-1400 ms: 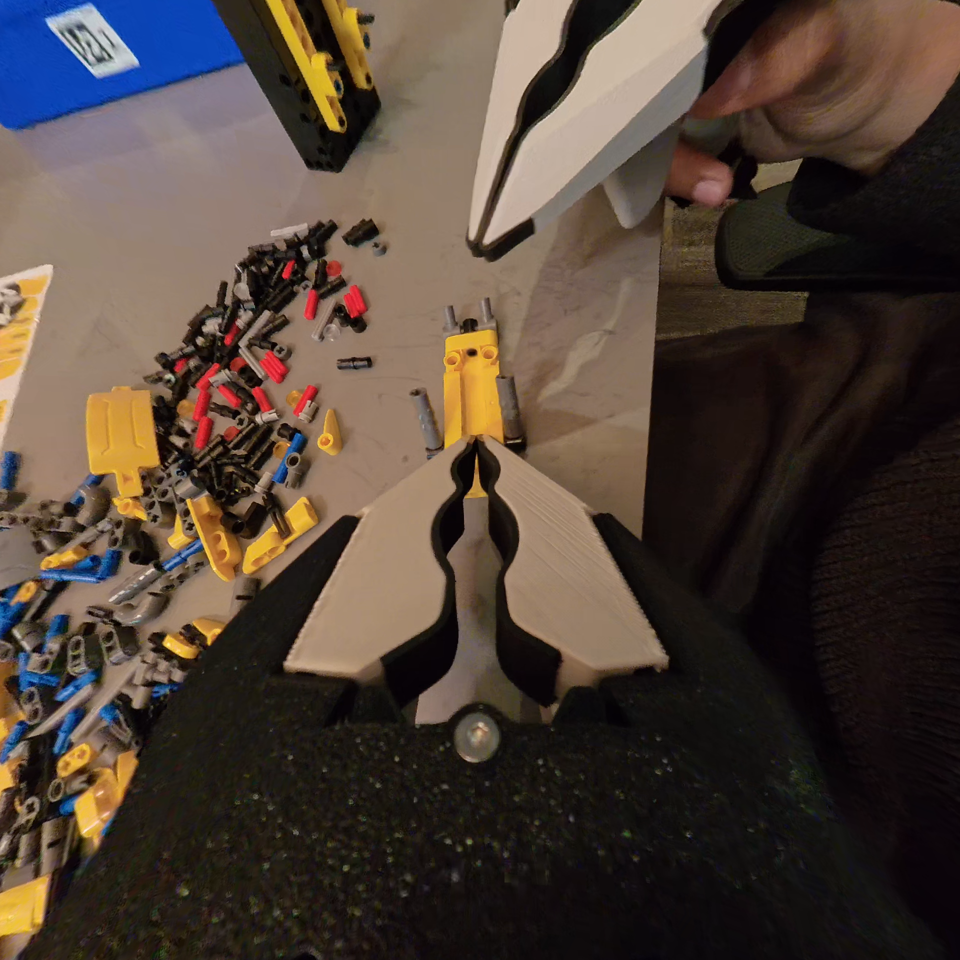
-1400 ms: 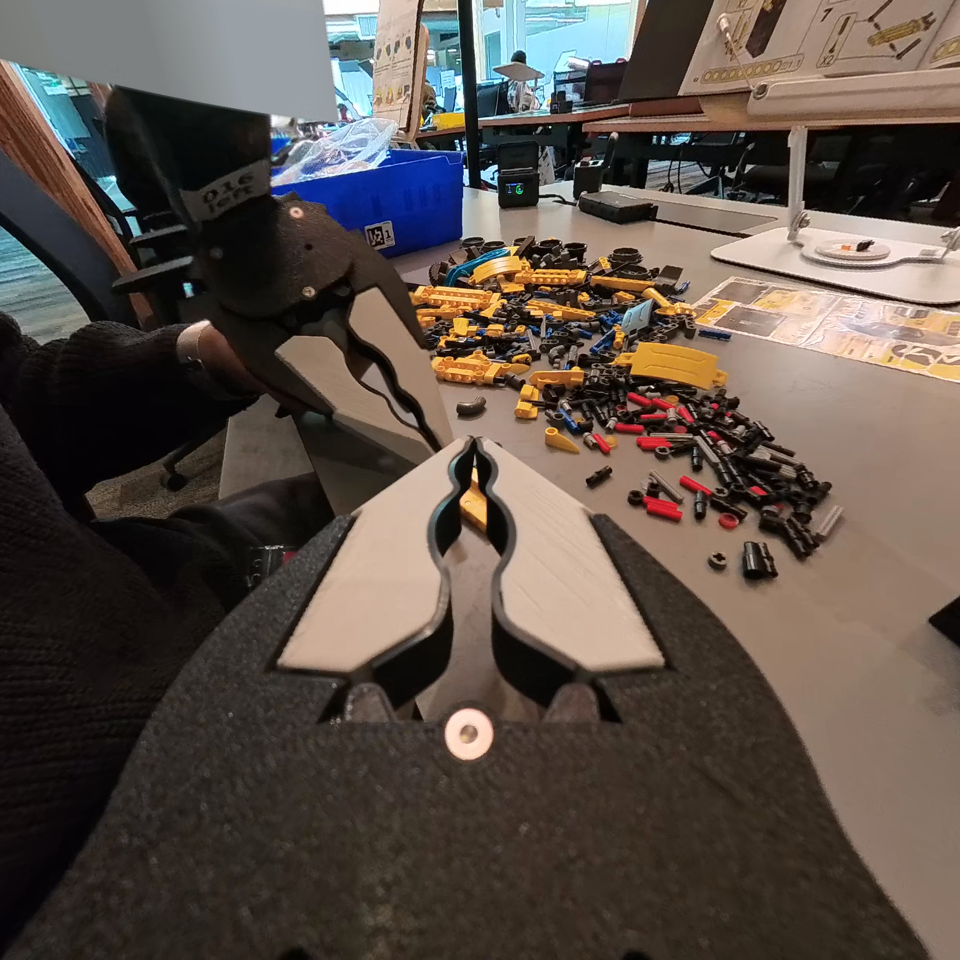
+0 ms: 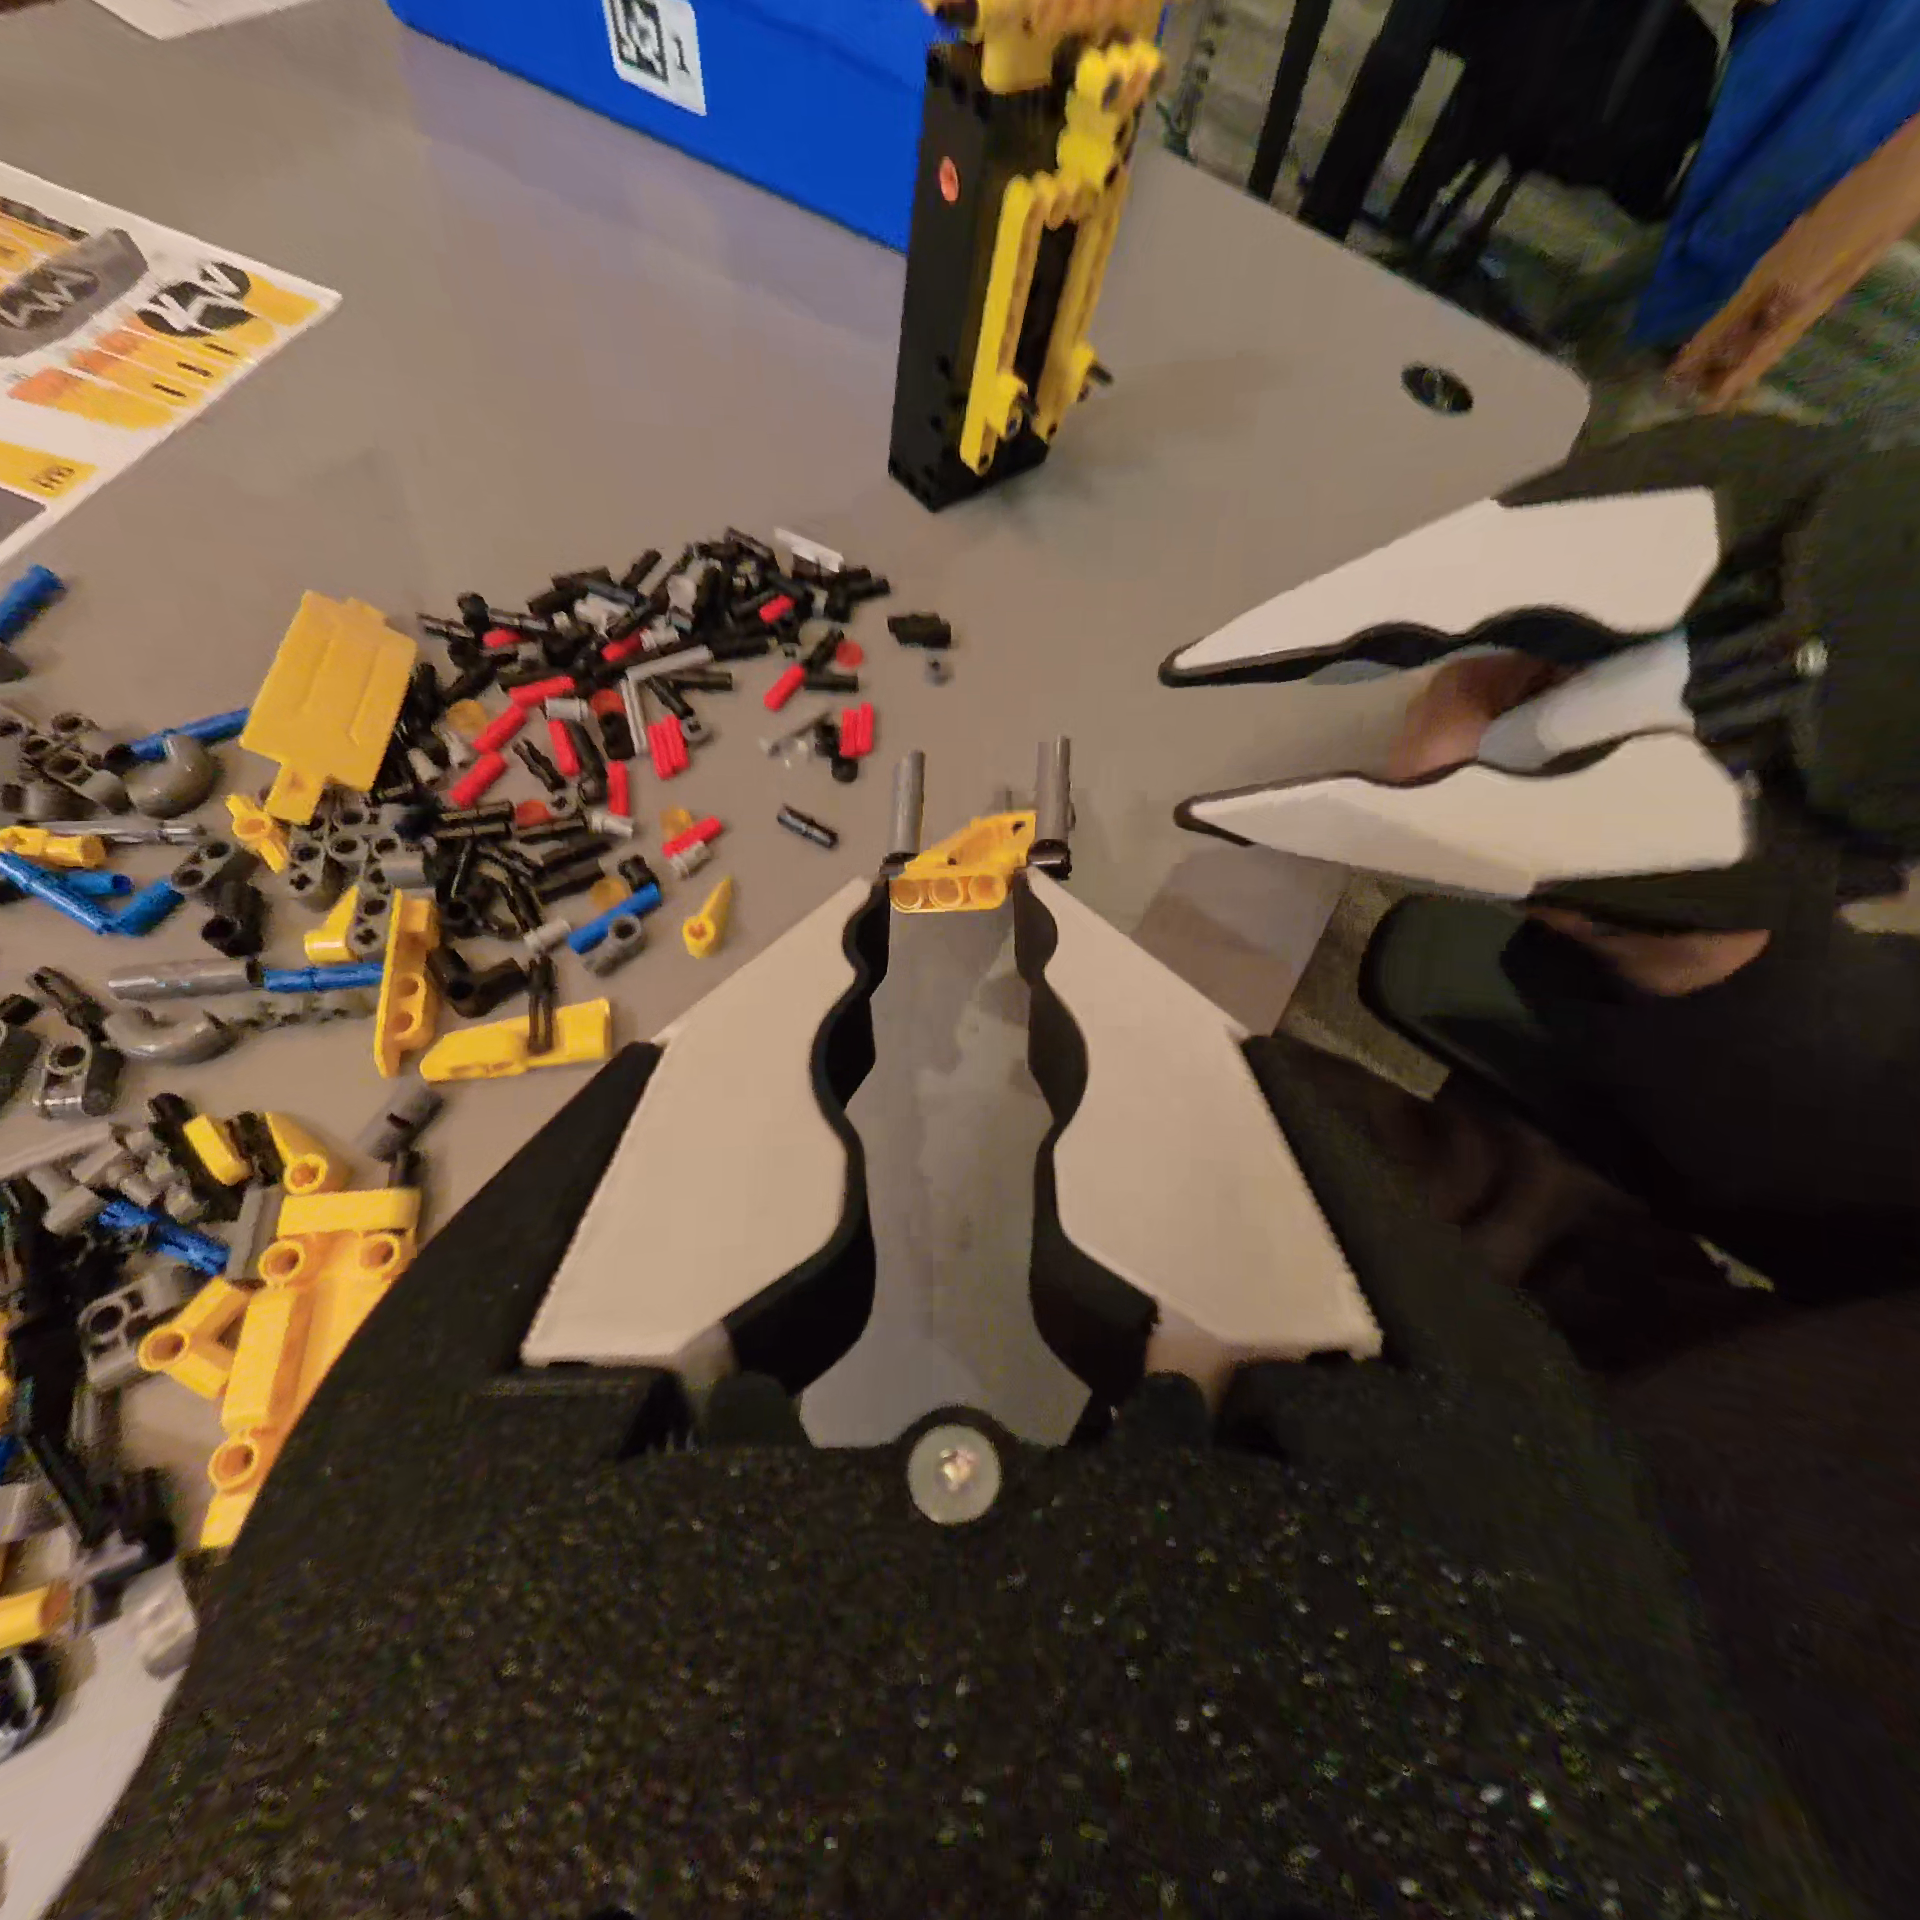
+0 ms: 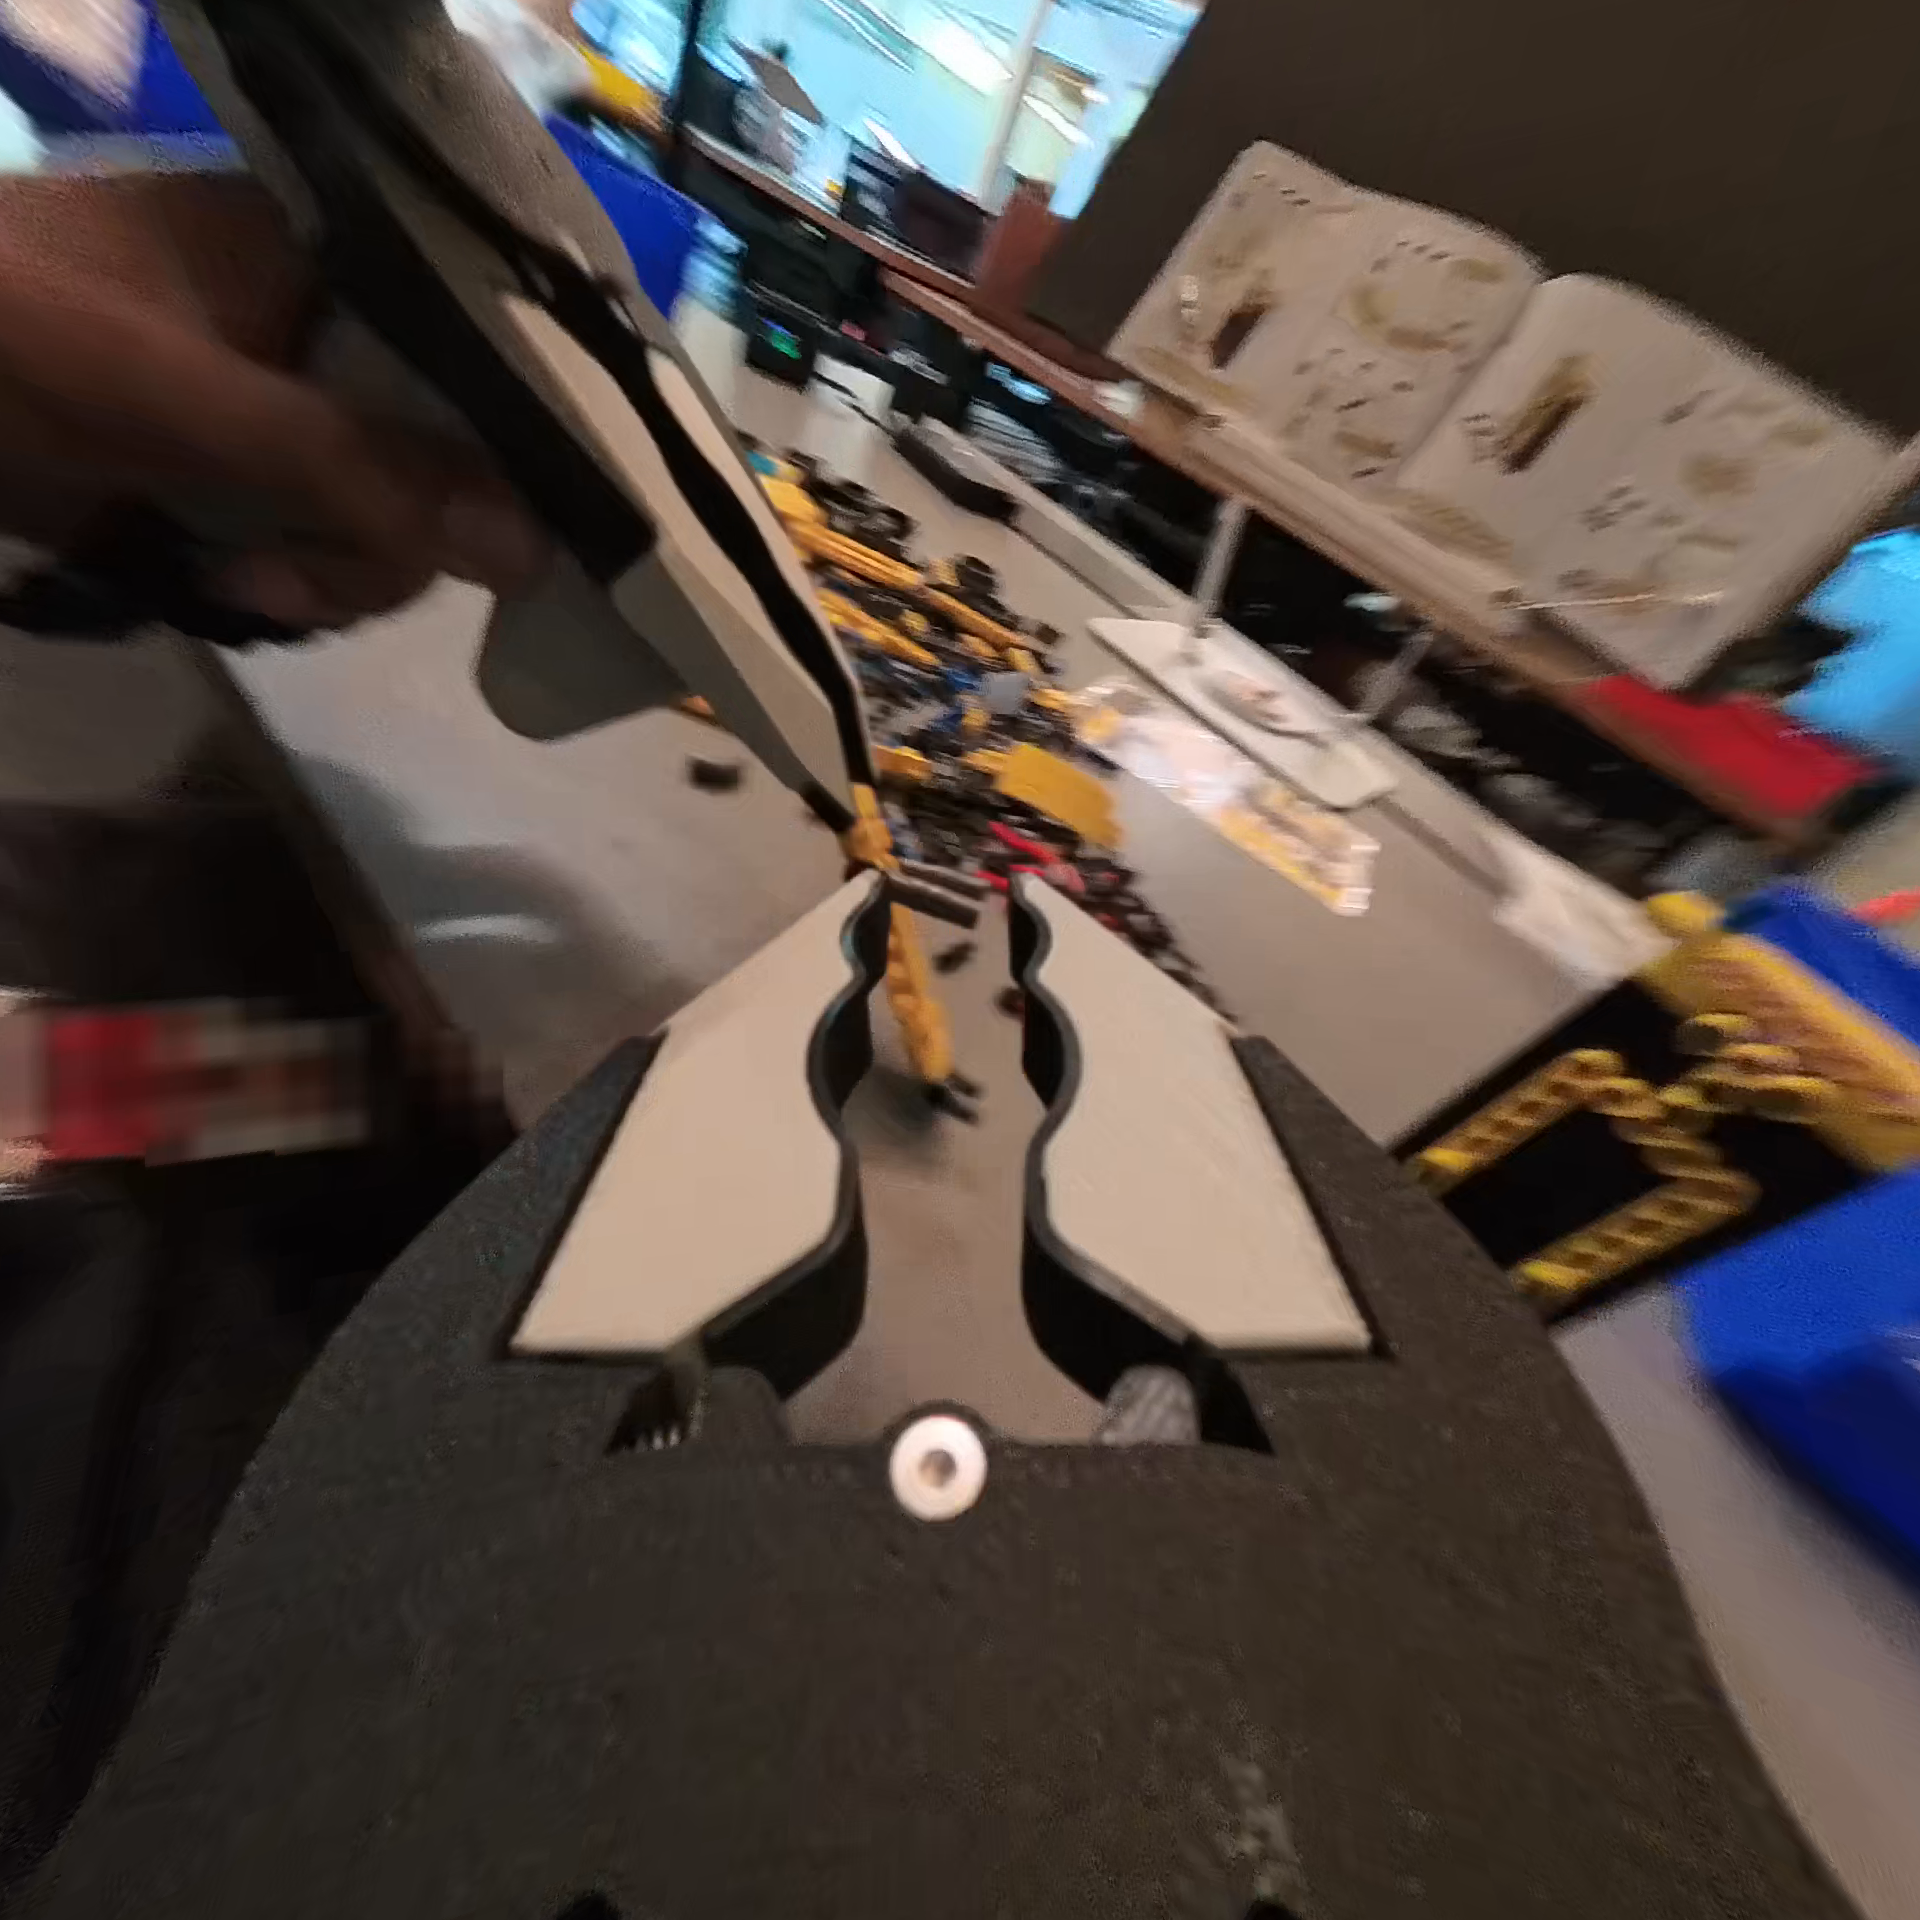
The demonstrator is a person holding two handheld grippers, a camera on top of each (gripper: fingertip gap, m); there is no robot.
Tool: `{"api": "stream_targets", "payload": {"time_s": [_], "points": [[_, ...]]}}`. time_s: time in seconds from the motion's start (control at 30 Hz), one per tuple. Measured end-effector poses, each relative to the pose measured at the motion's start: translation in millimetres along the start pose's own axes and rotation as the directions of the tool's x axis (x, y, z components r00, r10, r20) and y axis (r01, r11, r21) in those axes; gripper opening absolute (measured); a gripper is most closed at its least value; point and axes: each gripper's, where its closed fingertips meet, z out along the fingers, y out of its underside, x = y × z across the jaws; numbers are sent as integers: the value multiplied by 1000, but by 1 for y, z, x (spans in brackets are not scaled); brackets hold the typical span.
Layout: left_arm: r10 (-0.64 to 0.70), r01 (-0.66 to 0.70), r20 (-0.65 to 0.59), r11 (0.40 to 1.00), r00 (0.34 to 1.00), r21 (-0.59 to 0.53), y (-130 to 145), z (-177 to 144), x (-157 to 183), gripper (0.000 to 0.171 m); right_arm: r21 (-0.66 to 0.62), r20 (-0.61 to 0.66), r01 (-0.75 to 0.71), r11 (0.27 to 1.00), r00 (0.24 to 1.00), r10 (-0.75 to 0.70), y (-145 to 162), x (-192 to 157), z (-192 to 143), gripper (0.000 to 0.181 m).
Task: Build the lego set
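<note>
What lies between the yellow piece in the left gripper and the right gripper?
Nothing: only bare grey table separates the yellow piece from the right gripper, as the left wrist view shows.

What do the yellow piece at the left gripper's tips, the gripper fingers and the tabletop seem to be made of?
Yellow piece: apparently moulded plastic, glossy, with crisp round holes and grey pins. Left gripper fingers: probably 3D-printed plastic, matte pale grey with fine ridged lines, edged in a black, possibly rubbery lining. Tabletop: smooth grey surface with a soft sheen, likely laminate; uncertain.
</note>
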Motion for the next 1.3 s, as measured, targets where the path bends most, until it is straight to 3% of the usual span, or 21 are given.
{"api": "stream_targets", "payload": {"time_s": [0.07,0.13,0.4,0.5,0.6,0.7,0.87,1.0,1.13,1.3], "points": [[-17,17,-5,999,1000,27,-9,2,0,23,-76,-106,124,989,986,-131,7,11,-1,22],[-29,29,-9,998,1000,50,-17,3,1,22,-171,-104,138,976,982,-157,19,12,2,22],[-3,3,-2,999,1000,42,-21,10,9,22,-244,25,-224,944,971,237,37,-5,13,35],[7,-6,-23,999,1000,44,-22,12,18,22,-270,31,-245,931,965,262,43,-6,15,33],[20,-18,-46,999,999,46,-24,16,26,23,-303,20,-208,930,974,225,48,-5,14,10],[45,-40,-61,996,997,81,-30,17,31,22,-308,-11,-172,936,984,178,48,3,10,7],[49,-32,-72,975,996,221,-55,9,27,37,-246,-69,-196,949,980,184,40,27,-5,7],[40,1,-147,963,988,271,-75,15,20,49,-122,-81,-291,949,956,283,30,52,-26,7],[53,-1,-207,970,977,245,-97,43,5,51,26,-24,-388,921,921,389,17,69,-49,7],[61,-40,-292,996,954,77,-95,104,-4,50,143,43,-454,879,891,453,8,79,-68,7]]}}
